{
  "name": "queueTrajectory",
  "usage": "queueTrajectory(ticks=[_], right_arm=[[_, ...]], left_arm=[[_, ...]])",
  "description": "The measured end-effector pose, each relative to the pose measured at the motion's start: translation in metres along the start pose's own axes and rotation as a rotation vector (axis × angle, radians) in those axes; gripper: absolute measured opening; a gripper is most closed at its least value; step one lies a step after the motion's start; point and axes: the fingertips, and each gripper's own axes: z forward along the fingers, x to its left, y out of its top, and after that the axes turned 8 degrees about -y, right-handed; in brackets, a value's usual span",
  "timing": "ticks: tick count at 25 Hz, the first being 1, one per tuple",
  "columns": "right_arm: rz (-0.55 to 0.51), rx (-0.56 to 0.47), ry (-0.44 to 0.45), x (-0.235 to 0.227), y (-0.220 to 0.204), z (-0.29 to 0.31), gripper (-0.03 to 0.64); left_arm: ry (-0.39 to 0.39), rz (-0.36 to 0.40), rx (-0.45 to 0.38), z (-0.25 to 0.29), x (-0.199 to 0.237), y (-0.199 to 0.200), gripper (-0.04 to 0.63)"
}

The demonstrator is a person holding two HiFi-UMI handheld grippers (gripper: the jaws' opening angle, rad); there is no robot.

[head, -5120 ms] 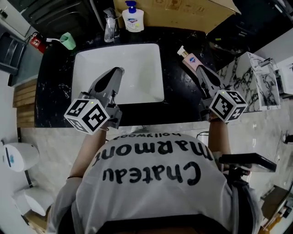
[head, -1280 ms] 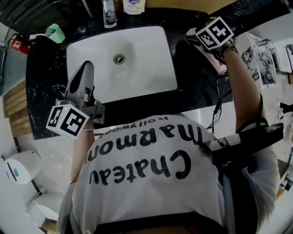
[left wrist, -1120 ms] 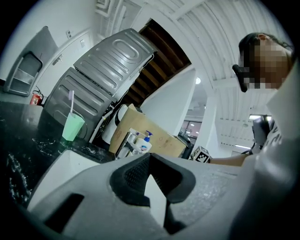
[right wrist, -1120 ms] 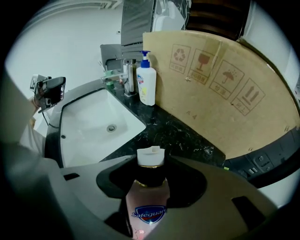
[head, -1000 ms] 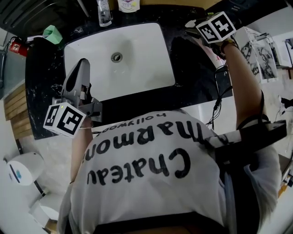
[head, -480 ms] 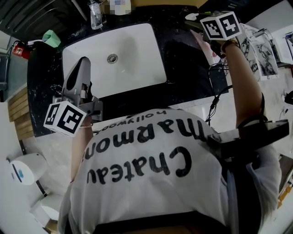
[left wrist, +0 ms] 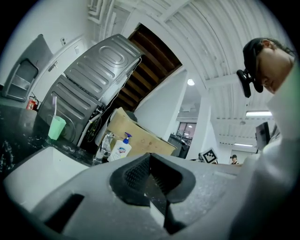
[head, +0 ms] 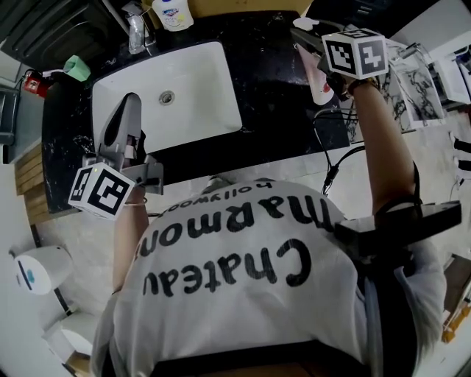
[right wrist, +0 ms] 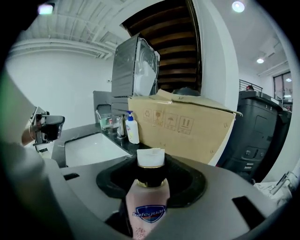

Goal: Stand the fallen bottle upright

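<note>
While right gripper (right wrist: 150, 182) clamps the bottle (right wrist: 148, 209), sink rim (head: 230, 82) stands well apart.

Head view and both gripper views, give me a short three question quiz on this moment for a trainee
1. Which hand-held gripper holds the pink bottle?
2. True or false: the left hand-held gripper has its jaws wide apart.
3. The white pump bottle stands: A in the sink; B beside the tap; C on the floor.
Key: 1 the right hand-held gripper; 2 false, they are together; 3 B.
</note>
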Motion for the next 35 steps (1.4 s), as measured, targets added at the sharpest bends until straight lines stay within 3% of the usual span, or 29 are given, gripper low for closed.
queueTrajectory(ticks=[15,35], right_arm=[[0.104,-0.243,0.007,-0.017,-0.002,-0.076,0.179],[0.184,-0.333,0.061,-0.039,-0.02,-0.115,0.181]], left_arm=[[0.025,0.009,-0.025,-0.001,-0.071,-0.024,0.014],[0.117,0.021,-0.052,-0.012,-0.12,-0.047,0.014]])
